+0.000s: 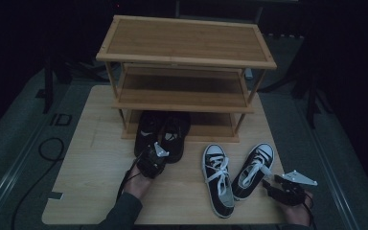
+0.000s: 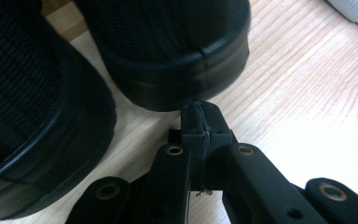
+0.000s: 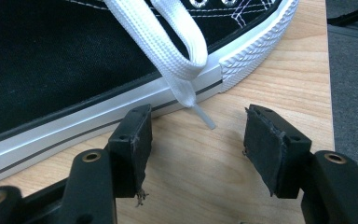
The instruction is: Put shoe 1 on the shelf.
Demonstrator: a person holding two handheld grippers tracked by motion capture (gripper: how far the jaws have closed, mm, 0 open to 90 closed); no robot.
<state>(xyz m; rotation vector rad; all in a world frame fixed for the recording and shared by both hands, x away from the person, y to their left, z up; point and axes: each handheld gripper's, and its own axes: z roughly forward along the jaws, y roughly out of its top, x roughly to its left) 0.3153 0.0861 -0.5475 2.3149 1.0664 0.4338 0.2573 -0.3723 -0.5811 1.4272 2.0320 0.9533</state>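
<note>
Overhead: wooden rack (image 1: pixel 187 52). Close-up, left gripper (image 2: pixel 200 119) pinched closed, empty, by black shoes (image 2: pixel 168 46); right gripper (image 3: pixel 196 140) gaping beside sneaker (image 3: pixel 74 70). No legible writing.

Black two-jaw grippers: left gripper (image 1: pixel 156 154), right gripper (image 1: pixel 272 182); brass-ringed screws, frayed pads, grey triangular plates; dark sleeve (image 1: pixel 123 211).
</note>
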